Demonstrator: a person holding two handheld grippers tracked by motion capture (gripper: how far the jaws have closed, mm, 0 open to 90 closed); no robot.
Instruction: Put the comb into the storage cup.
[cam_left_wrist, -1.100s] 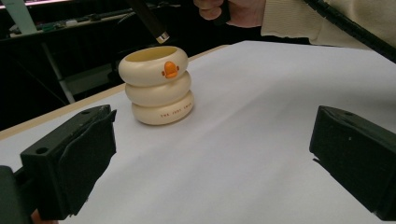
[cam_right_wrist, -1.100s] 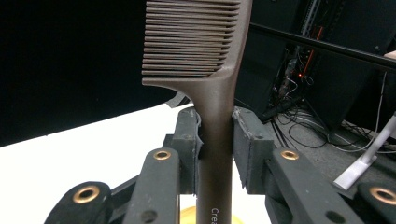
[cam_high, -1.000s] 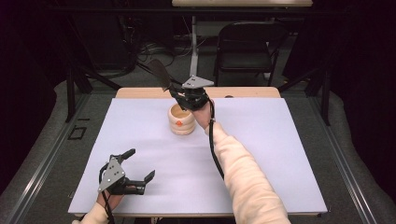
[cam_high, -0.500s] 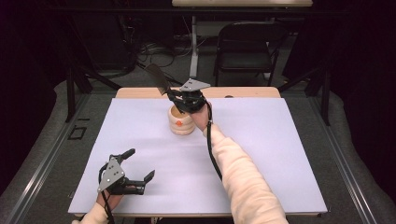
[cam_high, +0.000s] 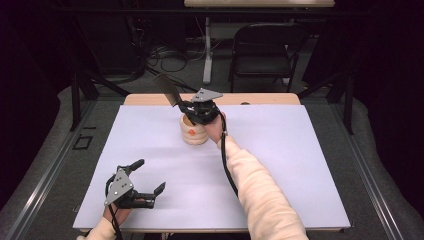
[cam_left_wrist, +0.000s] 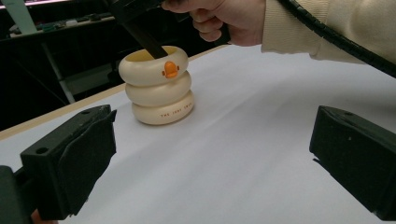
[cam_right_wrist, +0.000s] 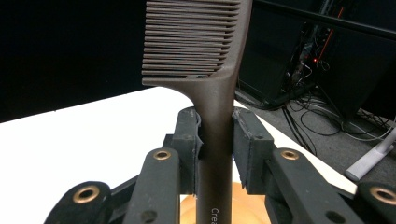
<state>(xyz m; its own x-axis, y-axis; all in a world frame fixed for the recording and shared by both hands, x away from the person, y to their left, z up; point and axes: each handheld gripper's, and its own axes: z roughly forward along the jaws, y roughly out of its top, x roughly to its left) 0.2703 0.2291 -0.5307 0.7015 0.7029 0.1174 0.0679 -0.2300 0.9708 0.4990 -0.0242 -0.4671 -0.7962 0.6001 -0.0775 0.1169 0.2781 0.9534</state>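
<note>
Right gripper view, comb (cam_right_wrist: 215, 93) clamped in right gripper (cam_right_wrist: 215, 149), above cup (cam_high: 194, 131)

From above the near edge we look forward and down on the white table (cam_high: 280, 165). Our left gripper camera sits low, facing the ringed cup (cam_left_wrist: 159, 86) nearby. Our right gripper camera hovers just above that cup (cam_right_wrist: 243, 205), facing outward.

Comb (cam_right_wrist: 215, 93) looked matt dark-brown plastic; ringed holder (cam_left_wrist: 159, 86) smooth, cream, satin plastic; tabletop (cam_high: 280, 150) matt white; gripper pads (cam_left_wrist: 88, 158) matt black, rubbery.
</note>
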